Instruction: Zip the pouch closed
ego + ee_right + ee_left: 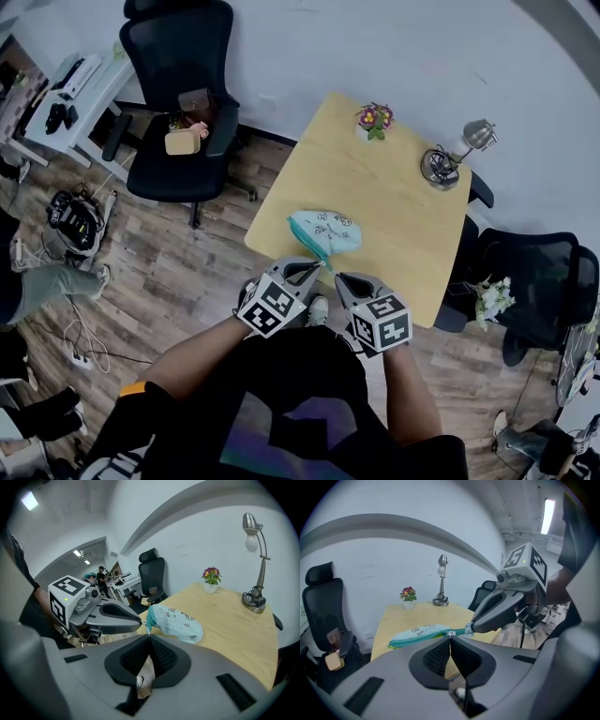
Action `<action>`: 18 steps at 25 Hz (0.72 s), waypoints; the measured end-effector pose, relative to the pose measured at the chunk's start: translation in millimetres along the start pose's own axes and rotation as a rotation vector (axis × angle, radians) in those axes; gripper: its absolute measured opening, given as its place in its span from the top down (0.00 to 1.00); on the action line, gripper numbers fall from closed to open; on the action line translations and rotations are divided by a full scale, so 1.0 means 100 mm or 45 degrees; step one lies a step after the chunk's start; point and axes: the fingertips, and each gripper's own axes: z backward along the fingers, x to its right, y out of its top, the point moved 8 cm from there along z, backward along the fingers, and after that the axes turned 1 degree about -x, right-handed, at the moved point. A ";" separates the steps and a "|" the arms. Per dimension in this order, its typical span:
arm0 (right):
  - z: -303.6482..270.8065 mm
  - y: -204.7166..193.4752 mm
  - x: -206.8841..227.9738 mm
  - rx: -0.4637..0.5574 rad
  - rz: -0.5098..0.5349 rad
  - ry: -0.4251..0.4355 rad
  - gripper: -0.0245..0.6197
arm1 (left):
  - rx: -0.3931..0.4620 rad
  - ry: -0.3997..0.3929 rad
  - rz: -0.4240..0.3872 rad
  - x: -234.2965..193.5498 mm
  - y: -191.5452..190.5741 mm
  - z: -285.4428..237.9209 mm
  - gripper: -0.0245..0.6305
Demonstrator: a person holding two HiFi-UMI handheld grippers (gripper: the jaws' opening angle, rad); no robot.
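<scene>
The pouch (328, 232) is lying on the counter (403, 225) close to its near edge. Its broad far part is resting on the wood and its near corner is tapering out toward the person. The darker teal zip edge is running along the pouch's left side, from that near corner away and to the left. This is the long axis the coming move is turning on.

The right hand-held gripper (338, 278) is pinching the fabric at the near corner, jaws closed on the pouch, as the left gripper view is showing. The left hand-held gripper (317, 268) is meeting the same corner just beside it. Its jaws are pressing together on a small pale tab, which I am taking to be the zipper pull (451, 633).

Both tips are therefore sitting at one end, with the whole pouch stretching away from them, and the left one is lying nearer the zip line. Whether the teeth are already joined is not showing. If they are open, I am judging that the pull is needing to travel along that edge while the right one anchors the corner.

Farther back on the counter, a small flower pot (374, 120) and a desk lamp (455, 155) are standing well apart from the pouch.
</scene>
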 end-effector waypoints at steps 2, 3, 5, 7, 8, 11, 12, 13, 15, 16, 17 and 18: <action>0.02 0.00 0.04 0.005 -0.006 -0.008 0.93 | 0.006 0.032 0.027 -0.11 0.01 -0.01 0.94; 0.03 0.00 0.06 0.007 -0.009 -0.013 0.93 | 0.001 0.049 0.037 -0.17 0.00 -0.01 0.94; 0.05 0.00 0.10 0.011 -0.015 -0.023 0.93 | -0.024 0.090 0.056 -0.30 -0.02 -0.02 0.94; 0.06 -0.01 0.13 0.011 -0.024 -0.034 0.93 | -0.057 0.136 0.078 -0.45 -0.06 -0.02 0.94; 0.06 -0.01 0.15 0.009 -0.028 -0.039 0.93 | -0.076 0.160 0.084 -0.52 -0.08 -0.02 0.94; 0.07 -0.04 0.19 -0.005 -0.036 -0.054 0.93 | -0.141 0.225 0.083 -0.73 -0.14 -0.05 0.94; 0.07 -0.05 0.20 -0.010 -0.039 -0.060 0.93 | -0.160 0.248 0.089 -0.80 -0.17 -0.05 0.94; 0.06 -0.07 0.22 -0.015 -0.044 -0.065 0.93 | -0.178 0.270 0.101 -0.88 -0.20 -0.06 0.94; 0.04 -0.09 0.24 -0.020 -0.056 -0.066 0.93 | -0.204 0.289 0.126 -1.00 -0.25 -0.08 0.94; 0.03 -0.10 0.25 -0.024 -0.058 -0.067 0.93 | -0.215 0.288 0.127 -1.02 -0.26 -0.10 0.94; 0.00 -0.11 0.25 -0.031 -0.053 -0.073 0.93 | -0.225 0.286 0.125 -1.03 -0.26 -0.12 0.94; -0.02 -0.12 0.24 -0.040 -0.044 -0.083 0.93 | -0.234 0.282 0.129 -1.02 -0.27 -0.13 0.94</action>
